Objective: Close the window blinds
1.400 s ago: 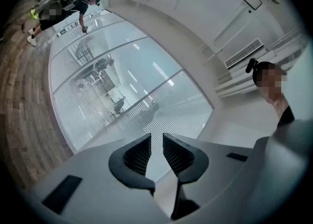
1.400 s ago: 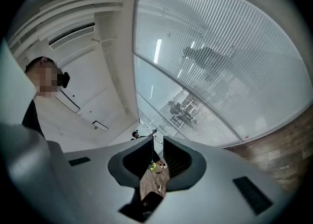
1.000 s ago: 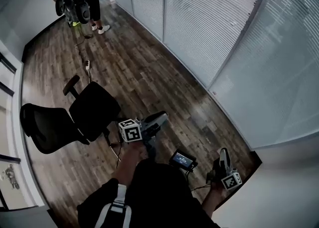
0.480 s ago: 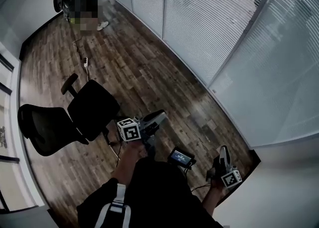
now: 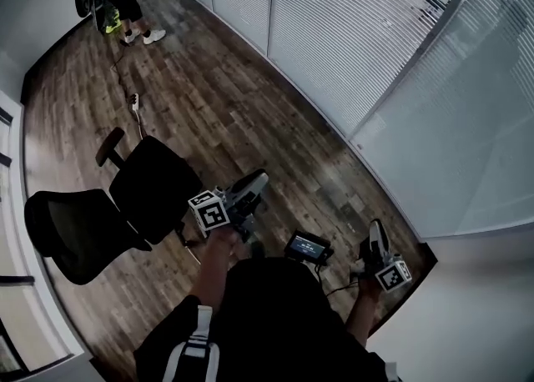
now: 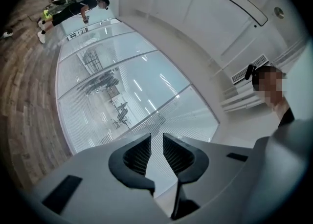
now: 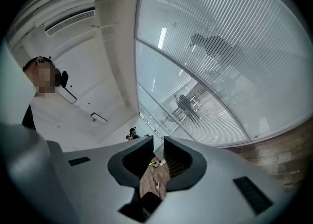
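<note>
A: Item one: blinds (image 5: pixel 334 38). Location?

B: On the glass wall ahead, across the floor (image 5: pixel 250 113), well apart from both tongs. Slats part-turned; the room beyond shows through.

A: Left tongs (image 5: pixel 254 182)?

B: Pressed together, nothing between. Right tongs (image 5: pixel 377 237): likewise, empty.

A: Hazards?

B: Three, by my reckoning. No wand or cord in view, so a guessed grab may bend slats. Chair (image 5: pixel 125 197) near the left side may snag a step. Tongs must spread first, or they glance off.
</note>
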A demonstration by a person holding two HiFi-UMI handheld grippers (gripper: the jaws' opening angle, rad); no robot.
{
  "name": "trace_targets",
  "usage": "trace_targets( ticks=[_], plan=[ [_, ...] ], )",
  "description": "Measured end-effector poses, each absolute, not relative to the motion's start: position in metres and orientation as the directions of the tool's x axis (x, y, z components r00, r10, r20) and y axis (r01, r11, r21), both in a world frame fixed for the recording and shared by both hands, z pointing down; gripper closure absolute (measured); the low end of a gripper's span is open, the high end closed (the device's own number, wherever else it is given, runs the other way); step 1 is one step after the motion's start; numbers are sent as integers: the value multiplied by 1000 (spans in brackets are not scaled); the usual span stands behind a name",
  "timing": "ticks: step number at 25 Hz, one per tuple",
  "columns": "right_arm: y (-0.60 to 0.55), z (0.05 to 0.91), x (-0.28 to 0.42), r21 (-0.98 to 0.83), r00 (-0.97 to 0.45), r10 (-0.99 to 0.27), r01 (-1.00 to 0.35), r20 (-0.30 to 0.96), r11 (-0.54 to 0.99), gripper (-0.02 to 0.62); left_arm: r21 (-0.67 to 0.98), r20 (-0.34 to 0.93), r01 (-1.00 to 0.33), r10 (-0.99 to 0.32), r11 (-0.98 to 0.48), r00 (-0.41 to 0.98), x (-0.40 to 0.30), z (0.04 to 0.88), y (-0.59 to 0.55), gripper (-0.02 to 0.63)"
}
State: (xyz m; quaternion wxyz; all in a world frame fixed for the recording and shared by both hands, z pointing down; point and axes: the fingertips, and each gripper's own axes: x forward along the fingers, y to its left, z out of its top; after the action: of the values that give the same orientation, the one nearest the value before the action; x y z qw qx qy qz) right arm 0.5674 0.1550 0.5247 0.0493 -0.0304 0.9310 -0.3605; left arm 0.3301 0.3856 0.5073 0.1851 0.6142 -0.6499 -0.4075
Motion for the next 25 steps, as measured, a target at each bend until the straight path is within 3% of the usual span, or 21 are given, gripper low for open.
trace_targets(
  ticks=[15, 25],
  plan=[
    [116, 562, 445, -683, -996, -91, -74, 11, 727, 526, 786, -248, -618, -927, -23, -281, 200, 526, 386, 531],
    [-5, 557, 269, -646, -1000, 4, -10, 21, 763, 526, 767, -231, -634, -881, 95, -412, 60, 504, 325, 538]
  ],
)
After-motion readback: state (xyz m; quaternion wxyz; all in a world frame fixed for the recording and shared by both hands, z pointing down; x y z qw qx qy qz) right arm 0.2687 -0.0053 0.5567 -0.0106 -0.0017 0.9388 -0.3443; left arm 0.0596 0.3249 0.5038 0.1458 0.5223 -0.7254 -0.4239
